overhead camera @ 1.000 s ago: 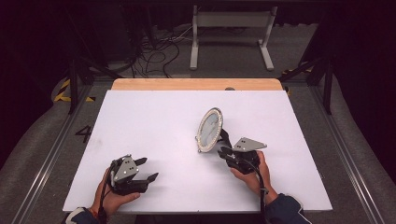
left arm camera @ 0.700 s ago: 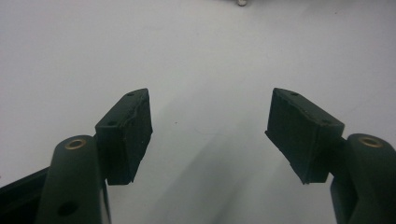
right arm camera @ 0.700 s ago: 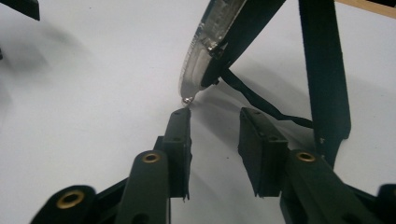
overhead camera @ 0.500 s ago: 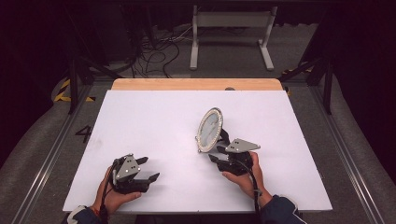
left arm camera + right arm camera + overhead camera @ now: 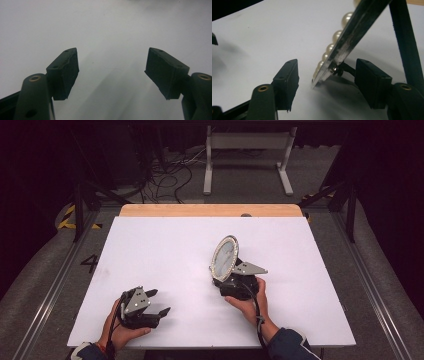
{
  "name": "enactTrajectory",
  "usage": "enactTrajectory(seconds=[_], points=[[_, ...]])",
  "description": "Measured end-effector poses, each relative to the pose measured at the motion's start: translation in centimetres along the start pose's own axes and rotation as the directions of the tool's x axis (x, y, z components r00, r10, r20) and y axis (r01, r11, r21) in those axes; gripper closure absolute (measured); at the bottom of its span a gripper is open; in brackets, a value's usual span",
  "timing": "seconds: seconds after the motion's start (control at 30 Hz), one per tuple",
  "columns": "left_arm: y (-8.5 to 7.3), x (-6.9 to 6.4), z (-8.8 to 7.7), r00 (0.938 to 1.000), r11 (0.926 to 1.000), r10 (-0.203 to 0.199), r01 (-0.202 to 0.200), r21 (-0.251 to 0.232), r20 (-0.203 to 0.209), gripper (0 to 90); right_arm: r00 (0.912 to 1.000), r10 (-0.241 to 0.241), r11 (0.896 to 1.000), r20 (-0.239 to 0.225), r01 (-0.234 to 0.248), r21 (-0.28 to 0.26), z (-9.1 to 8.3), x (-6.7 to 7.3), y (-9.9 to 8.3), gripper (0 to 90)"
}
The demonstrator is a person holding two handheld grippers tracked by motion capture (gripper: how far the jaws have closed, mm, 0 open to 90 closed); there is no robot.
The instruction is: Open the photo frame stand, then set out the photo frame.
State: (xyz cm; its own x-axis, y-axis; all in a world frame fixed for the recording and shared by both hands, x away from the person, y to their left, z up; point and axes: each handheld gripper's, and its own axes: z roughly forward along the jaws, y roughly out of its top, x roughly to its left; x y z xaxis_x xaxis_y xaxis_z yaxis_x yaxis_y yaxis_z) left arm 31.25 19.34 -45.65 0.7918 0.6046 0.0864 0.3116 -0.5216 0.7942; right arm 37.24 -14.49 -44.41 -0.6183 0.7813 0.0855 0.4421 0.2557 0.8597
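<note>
An oval mirror (image 5: 224,258) with a pearl-beaded rim is seen standing tilted on the white table (image 5: 165,250), right of centre. The right gripper (image 5: 226,279) is placed at the mirror's base; its jaws have just been opening and are spread, the lower edge of the mirror (image 5: 342,47) and its black stand (image 5: 405,37) seen between the pads, neither pad pressed on it. The left gripper (image 5: 156,302) is rested near the table's front left, well apart from the mirror, jaws wide with bare table between them (image 5: 112,67).
</note>
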Motion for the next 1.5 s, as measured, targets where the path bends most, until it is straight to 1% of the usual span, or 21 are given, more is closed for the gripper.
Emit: enactTrajectory(seconds=[0.03,0.07,0.1,0.17,0.27,0.3,0.33,0.4,0.43,0.47,0.53,0.6,0.67,0.77,0.93,0.97,1.0,1.07,1.27,1.4,1.5], points=[[0.0,0.0,0.0,1.0,1.0,0.0,0.0,0.0,0.0,26.7,1.0,0.0,1.0,0.0,0.0,0.0,0.0,0.0,0.0,36.6],[0.0,0.0,0.0,1.0,1.0,-0.003,0.003,-0.004,0.0,26.7,0.9999,0.011,1.0,-0.004,-0.011,-0.004,0.2,-0.1,0.0,36.7],[0.0,0.0,0.0,1.0,1.0,-0.001,0.001,-0.002,-0.001,26.5,0.9997,0.026,1.0,0.0,-0.026,-0.005,0.4,-0.1,0.1,36.9],[-0.1,-0.1,0.0,1.0,1.0,0.002,-0.002,0.007,-0.004,26.5,0.9994,0.034,0.999,0.011,-0.034,-0.011,0.7,-0.2,0.1,38.1],[-0.1,-0.1,0.1,0.9999,0.9999,0.003,-0.003,0.012,-0.01,26.1,0.9988,0.044,0.999,0.023,-0.044,-0.023,0.8,-0.4,0.2,41.0],[-0.1,-0.1,0.1,1.0,0.9999,0.002,-0.002,0.011,-0.008,26.0,0.9988,0.046,0.999,0.02,-0.045,-0.03,0.8,-0.4,0.2,42.1],[0.0,-0.1,0.1,1.0,0.9999,0.001,-0.001,0.015,-0.008,26.0,0.9989,0.041,0.999,0.024,-0.04,-0.034,0.7,-0.4,0.3,42.9],[0.1,-0.2,0.2,0.9999,0.9998,0.005,-0.005,0.017,-0.009,25.9,0.9984,0.045,0.998,0.034,-0.044,-0.041,0.7,-0.5,0.3,47.3],[0.1,-0.3,0.3,1.0,0.9998,0.006,-0.006,0.017,-0.007,25.9,0.9982,0.054,0.998,0.025,-0.053,-0.045,0.7,-0.6,0.3,47.9],[0.2,-0.3,0.4,1.0,0.9998,0.008,-0.008,0.018,-0.005,25.7,0.9984,0.052,0.998,0.022,-0.051,-0.047,0.6,-0.6,0.3,48.8],[0.2,-0.4,0.4,0.9998,0.9995,0.018,-0.017,0.026,-0.005,25.6,0.9984,0.055,0.997,0.006,-0.055,-0.045,0.5,-0.6,0.3,56.0],[0.1,-0.5,0.4,0.9998,0.9994,0.018,-0.018,0.028,-0.005,25.4,0.9988,0.049,0.998,-0.004,-0.049,-0.043,0.4,-0.4,0.3,61.5],[0.1,-0.5,0.3,0.9999,0.9996,0.015,-0.015,0.025,-0.008,25.4,0.9992,0.041,0.998,0.0,-0.041,-0.037,0.3,-0.2,0.4,62.0],[0.1,-0.4,0.2,0.9998,0.9997,0.012,-0.012,0.022,-0.013,24.9,0.9986,0.049,0.998,-0.018,-0.05,-0.024,0.0,-0.5,0.3,63.6],[0.1,-0.5,0.3,0.9999,0.9996,0.012,-0.012,0.025,-0.011,24.7,0.9983,0.044,0.999,-0.038,-0.044,-0.005,-0.6,-0.9,0.3,66.5],[0.1,-0.5,0.3,0.9998,0.9995,0.016,-0.015,0.026,-0.011,24.6,0.9984,0.04,0.999,-0.04,-0.04,0.001,-0.7,-1.0,0.3,67.2],[0.1,-0.5,0.3,0.9999,0.9997,0.008,-0.008,0.024,-0.01,24.6,0.9983,0.038,0.999,-0.045,-0.038,0.004,-0.8,-1.0,0.2,67.8],[0.1,-0.6,0.3,0.9999,0.9997,0.006,-0.006,0.025,-0.008,24.4,0.9981,0.034,0.999,-0.052,-0.033,0.008,-1.1,-1.2,0.1,68.6],[0.1,-0.5,0.1,0.9999,0.9998,0.004,-0.004,0.018,-0.014,24.2,0.9976,0.005,1.0,-0.07,-0.003,0.028,-1.9,-1.6,-0.1,70.0],[0.2,-0.5,0.1,0.9999,0.9999,0.004,-0.004,0.017,-0.015,24.2,0.9972,0.007,1.0,-0.074,-0.006,0.022,-2.1,-1.6,-0.2,69.2],[0.2,-0.6,0.1,0.9999,0.9998,0.008,-0.008,0.019,-0.013,24.2,0.9976,0.007,1.0,-0.069,-0.007,0.004,-2.1,-1.6,-0.1,65.3]])
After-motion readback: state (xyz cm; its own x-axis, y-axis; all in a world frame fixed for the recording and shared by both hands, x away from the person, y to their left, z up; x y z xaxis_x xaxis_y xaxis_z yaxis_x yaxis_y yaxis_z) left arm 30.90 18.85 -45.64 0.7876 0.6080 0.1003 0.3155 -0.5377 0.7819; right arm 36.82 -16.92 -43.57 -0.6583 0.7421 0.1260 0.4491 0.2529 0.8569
